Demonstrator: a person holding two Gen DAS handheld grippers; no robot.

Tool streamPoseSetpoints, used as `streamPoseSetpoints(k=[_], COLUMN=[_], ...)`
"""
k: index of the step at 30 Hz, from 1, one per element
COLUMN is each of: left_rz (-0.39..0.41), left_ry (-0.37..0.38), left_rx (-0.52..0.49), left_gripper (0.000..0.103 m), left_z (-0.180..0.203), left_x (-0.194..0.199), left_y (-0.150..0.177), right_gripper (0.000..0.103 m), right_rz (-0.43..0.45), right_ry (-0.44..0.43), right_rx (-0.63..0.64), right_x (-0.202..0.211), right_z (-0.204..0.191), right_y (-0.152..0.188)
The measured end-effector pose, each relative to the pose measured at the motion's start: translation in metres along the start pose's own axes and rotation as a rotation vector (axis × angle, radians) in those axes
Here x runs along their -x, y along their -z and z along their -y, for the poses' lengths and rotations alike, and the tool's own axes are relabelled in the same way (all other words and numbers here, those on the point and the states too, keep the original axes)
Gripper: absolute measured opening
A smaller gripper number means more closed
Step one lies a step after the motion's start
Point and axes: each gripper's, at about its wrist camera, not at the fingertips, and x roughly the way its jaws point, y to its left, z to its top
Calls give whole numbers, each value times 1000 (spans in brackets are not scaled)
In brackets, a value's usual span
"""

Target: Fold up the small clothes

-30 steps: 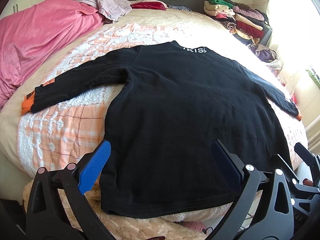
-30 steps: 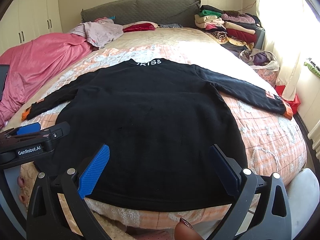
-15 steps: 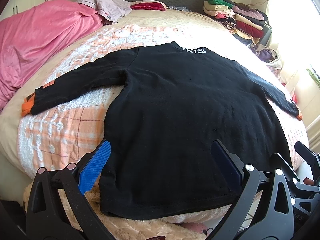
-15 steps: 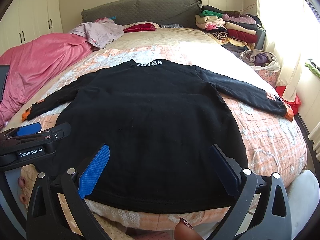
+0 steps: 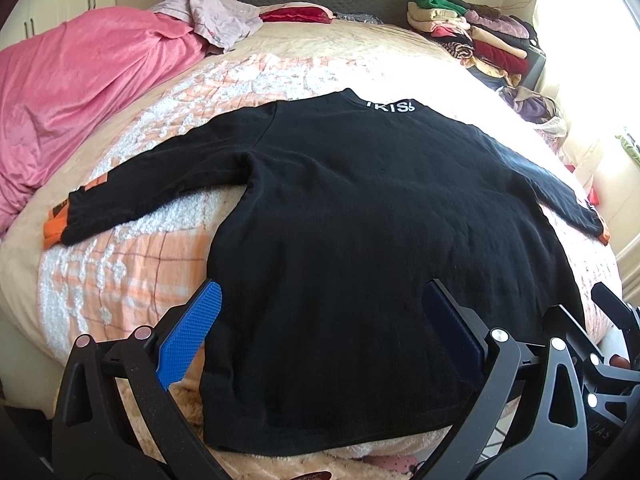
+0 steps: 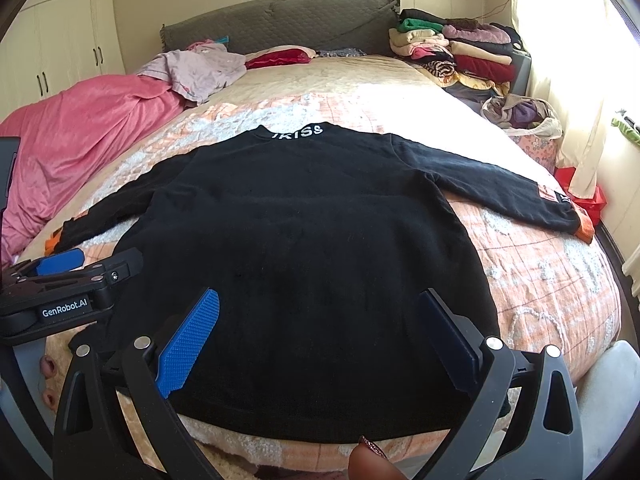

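**Sweater spread flat, no fold made yet**

Left wrist view: the black long-sleeved knit sweater with orange cuffs [image 5: 360, 240] lies flat across the peach-and-white checked bed blanket [image 5: 120, 264], collar toward the headboard, hem at the bed's near edge, both sleeves stretched out sideways. By my judgement every fold is still to do. The left gripper [image 5: 320, 328] hovers above the hem near the sweater's left side, fingers spread wide, holding nothing.

Right wrist view: the right gripper [image 6: 316, 332] hangs over the hem nearer the right side, fingers likewise wide apart and empty. The left gripper shows at the left edge, beside the sweater.
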Motion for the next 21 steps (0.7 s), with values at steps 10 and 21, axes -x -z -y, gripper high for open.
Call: streamPoseSetpoints(k=[10,21], left_rz=[0,-31], left_ry=[5,25], left_rx=[-21,-20], left_gripper=[95,95], left_z=[9,21], left_x=[-8,-26], left_y=[-21,-51], right_gripper=[99,99], right_rz=[17,24], right_ry=[16,51], right_rx=[-51,-150], right_x=[-7,-21], right_z=[19,51], right_y=[-19,-43])
